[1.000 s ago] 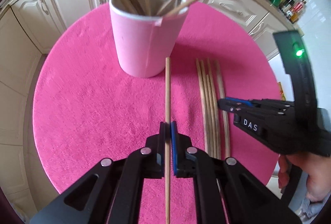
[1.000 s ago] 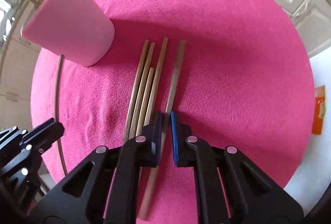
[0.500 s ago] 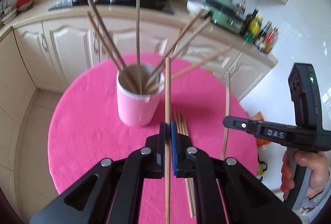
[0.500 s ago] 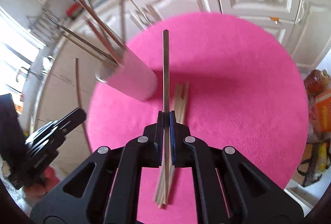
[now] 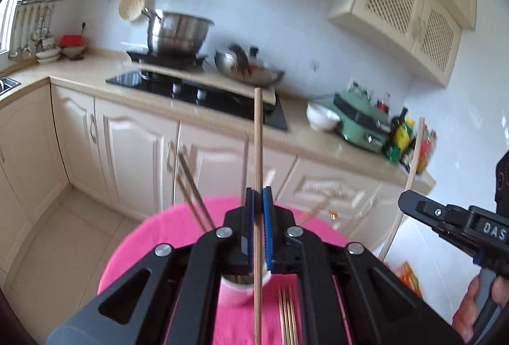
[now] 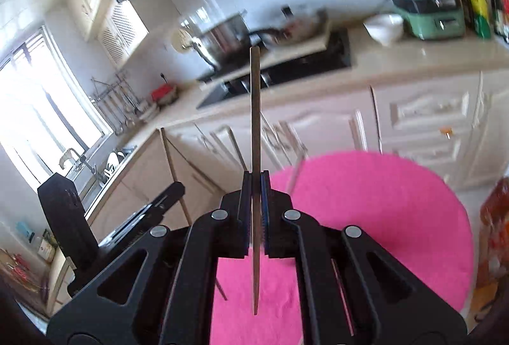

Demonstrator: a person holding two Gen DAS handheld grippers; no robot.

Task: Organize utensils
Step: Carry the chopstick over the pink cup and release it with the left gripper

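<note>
Left wrist, grip: the left gripper (image 5: 258, 228) had its blue pads pinching a chopstick (image 5: 258, 154) upright, most of the stick rising past the fingertips and a shorter tail hanging behind them.
Left wrist, cup: the pink cup (image 5: 241, 289) sat below and just behind the fingertips, largely hidden by the jaws, with sticks fanning out of it.
Left wrist, leftovers: the loose chopsticks (image 5: 288, 313) lay on the pink mat (image 5: 152, 236), beneath and right of the fingers.
Left wrist, risk: the tail could catch the cup rim or the fanned sticks and tip the cup, since the opening was mostly hidden.
Right wrist, grip: the right gripper (image 6: 255, 214) clamped a second chopstick (image 6: 255, 122), vertical between its pads.
Right wrist, cup: not visible; only the mat lay below the fingers.
Right wrist, risk: both sticks may collide if lowered together.
</note>
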